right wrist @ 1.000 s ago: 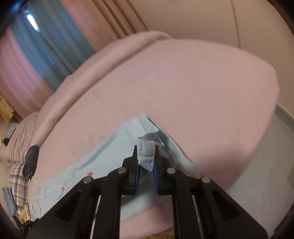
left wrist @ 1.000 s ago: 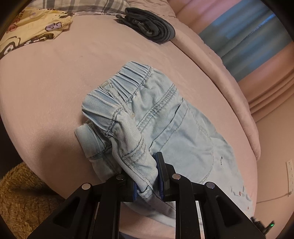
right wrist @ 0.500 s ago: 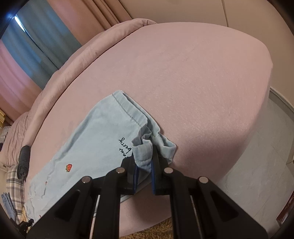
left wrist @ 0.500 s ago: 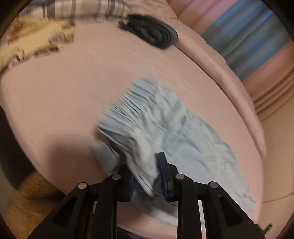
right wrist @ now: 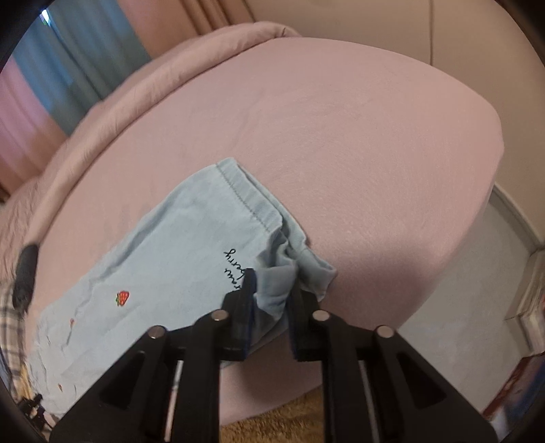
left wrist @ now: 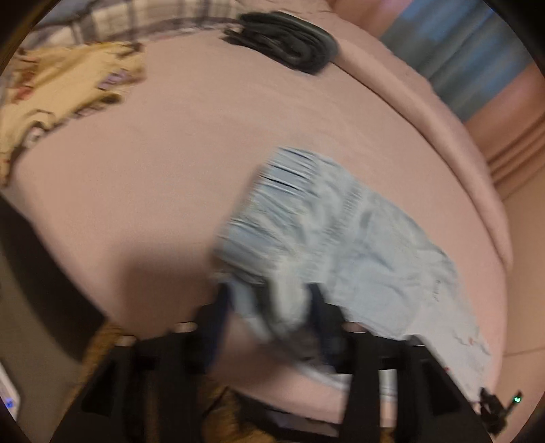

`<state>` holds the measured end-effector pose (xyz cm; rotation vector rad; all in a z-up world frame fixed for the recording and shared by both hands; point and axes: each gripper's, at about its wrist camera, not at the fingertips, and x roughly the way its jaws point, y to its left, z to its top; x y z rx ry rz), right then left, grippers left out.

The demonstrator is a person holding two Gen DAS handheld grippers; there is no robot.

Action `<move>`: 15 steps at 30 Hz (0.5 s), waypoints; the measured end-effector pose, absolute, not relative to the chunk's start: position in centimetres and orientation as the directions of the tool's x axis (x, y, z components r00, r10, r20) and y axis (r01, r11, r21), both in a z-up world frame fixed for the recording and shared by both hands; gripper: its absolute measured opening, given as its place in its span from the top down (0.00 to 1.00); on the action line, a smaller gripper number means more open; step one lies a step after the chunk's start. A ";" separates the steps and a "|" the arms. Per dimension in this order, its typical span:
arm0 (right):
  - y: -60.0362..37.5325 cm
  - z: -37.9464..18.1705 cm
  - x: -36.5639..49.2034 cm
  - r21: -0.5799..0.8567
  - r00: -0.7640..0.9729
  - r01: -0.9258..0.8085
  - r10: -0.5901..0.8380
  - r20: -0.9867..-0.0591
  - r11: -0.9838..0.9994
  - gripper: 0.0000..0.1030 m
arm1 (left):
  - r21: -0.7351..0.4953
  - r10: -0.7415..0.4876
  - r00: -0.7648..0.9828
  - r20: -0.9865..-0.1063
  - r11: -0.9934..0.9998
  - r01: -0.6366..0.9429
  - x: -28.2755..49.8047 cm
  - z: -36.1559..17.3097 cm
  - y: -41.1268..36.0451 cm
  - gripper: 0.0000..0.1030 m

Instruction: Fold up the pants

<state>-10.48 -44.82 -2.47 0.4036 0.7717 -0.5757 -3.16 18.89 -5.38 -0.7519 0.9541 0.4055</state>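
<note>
Light blue denim pants (right wrist: 163, 259) lie on the pink bed, folded lengthwise, with a small strawberry patch and black script near the hem. In the right wrist view my right gripper (right wrist: 272, 286) has its jaws spread, with the crumpled hem (right wrist: 276, 289) loose between them. In the blurred left wrist view the elastic waistband (left wrist: 293, 177) points away from me. My left gripper (left wrist: 269, 303) has its jaws wide apart around the bunched waist corner (left wrist: 286, 306), which rests on the bed edge.
A dark folded garment (left wrist: 289, 37) lies at the far side of the bed, a yellow patterned cloth (left wrist: 58, 88) and a plaid pillow (left wrist: 136, 17) at the far left. A brown rug (right wrist: 299, 419) lies below the bed edge. Curtains (right wrist: 68, 68) hang behind.
Both grippers lowered the pants onto the bed and opened. The waist corner and the hem have slipped from a tight pinch and now lie loose between the spread jaws.
</note>
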 end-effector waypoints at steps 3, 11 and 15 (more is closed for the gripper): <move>-44.0 0.0 -10.1 0.027 0.554 0.640 -0.437 -0.708 0.768 0.36 | -0.435 -0.013 0.579 -0.815 0.673 -0.598 -4.2 -4.3 19.7 0.37; -45.1 2.9 -3.1 -0.004 0.615 0.526 -0.383 -0.689 0.851 0.36 | -0.323 0.138 0.588 -0.797 0.726 -0.607 -2.1 -1.0 19.1 0.37; -47.3 -0.2 1.0 -0.008 0.554 0.515 -0.341 -0.760 0.857 0.42 | -0.336 0.100 0.629 -0.771 0.775 -0.535 1.4 -0.4 17.8 0.37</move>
